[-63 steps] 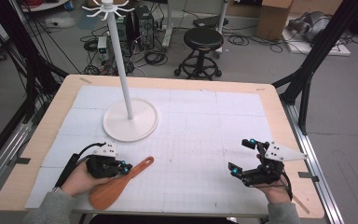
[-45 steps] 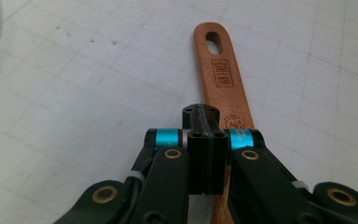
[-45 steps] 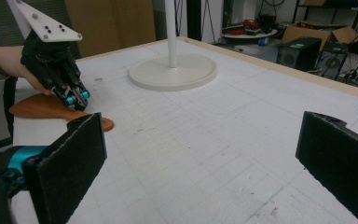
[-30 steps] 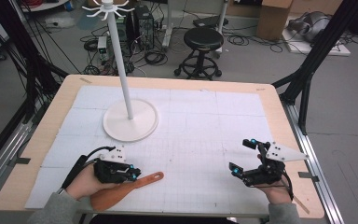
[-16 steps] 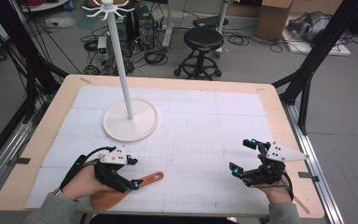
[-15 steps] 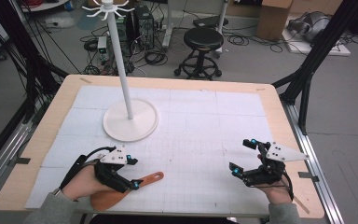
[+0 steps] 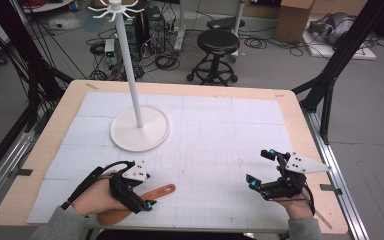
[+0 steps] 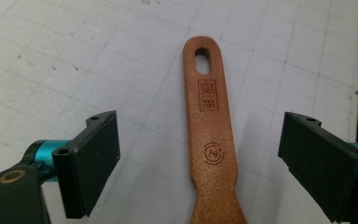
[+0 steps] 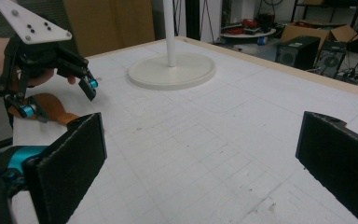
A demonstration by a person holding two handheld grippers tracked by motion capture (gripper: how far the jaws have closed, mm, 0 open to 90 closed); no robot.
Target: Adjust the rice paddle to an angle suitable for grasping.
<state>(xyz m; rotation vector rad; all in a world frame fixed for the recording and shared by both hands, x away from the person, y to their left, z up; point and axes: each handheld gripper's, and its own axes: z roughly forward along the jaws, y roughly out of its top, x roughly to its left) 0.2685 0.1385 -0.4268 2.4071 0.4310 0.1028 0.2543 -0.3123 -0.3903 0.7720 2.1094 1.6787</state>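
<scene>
We see a wooden spatula (image 7: pixel 135 202) lying flat on the white gridded mat (image 7: pixel 205 130) near the front left of the table (image 7: pixel 300 120). Its handle points toward the middle of the table and its broad blade sits under the person's left hand (image 7: pixel 92 197).

The left gripper (image 7: pixel 142 192) hangs over the spatula with its jaws spread wide. In the left gripper view, the handle (image 8: pixel 209 135) runs up between the two black pads (image 8: pixel 93 163), with clear mat on either side, so neither pad touches the wood. The handle has an oval hole near its end and two stamped marks below it.

The right gripper (image 7: pixel 260 170) rests at the front right of the mat, well apart from the spatula, in the person's right hand (image 7: pixel 295 202). Its jaws also stand wide apart and hold nothing; in the right gripper view we see bare mat between them, and farther off the left gripper (image 9: pixel 58 93) above the spatula (image 9: pixel 51 108).

A white stand (image 7: pixel 132 75) with a round base (image 7: pixel 140 130) stands upright on the back left part of the mat, with hooks at its top. On the floor behind the table we see a black stool (image 7: pixel 219 50), cables and a cardboard box (image 7: pixel 292 20).
</scene>
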